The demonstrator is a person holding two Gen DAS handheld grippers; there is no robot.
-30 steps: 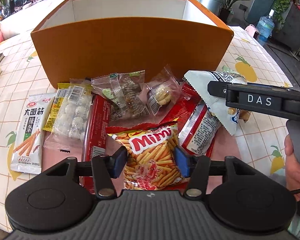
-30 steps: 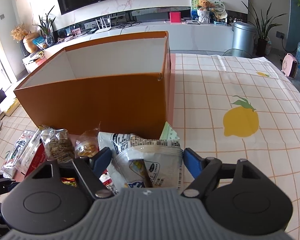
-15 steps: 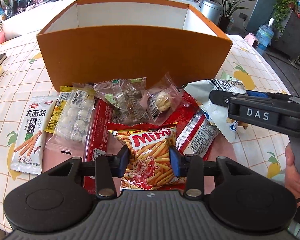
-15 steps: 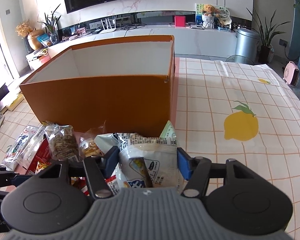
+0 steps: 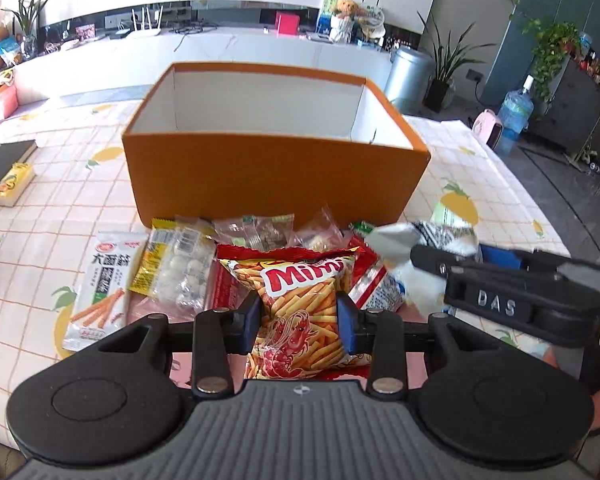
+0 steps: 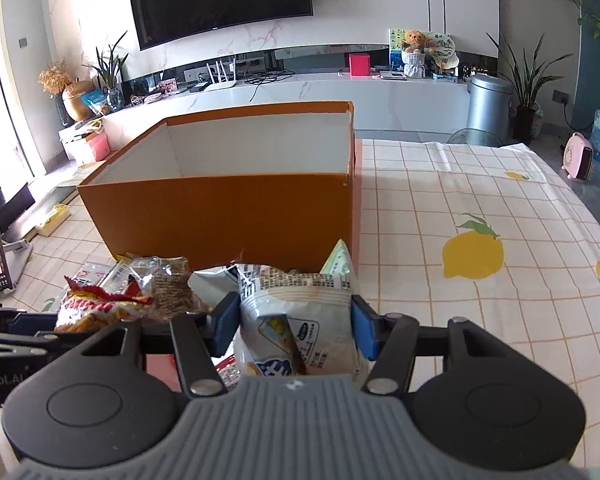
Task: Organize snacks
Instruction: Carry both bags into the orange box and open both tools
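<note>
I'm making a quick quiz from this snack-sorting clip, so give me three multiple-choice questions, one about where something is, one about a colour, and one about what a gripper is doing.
1. Where is the box relative to the snack pile?
A. behind it
B. on top of it
C. left of it

2. What colour is the outside of the box?
A. blue
B. orange
C. green

3. What is between the left gripper's jaws?
A. nothing
B. a bottle
C. the red fries bag

Answers:
1 A, the packets lie against the box's near wall.
2 B, the walls are orange outside, white inside.
3 C, the jaws have just been closing and the blue pads press the bag's sides. Likewise, the right gripper grips the white packet.
</note>
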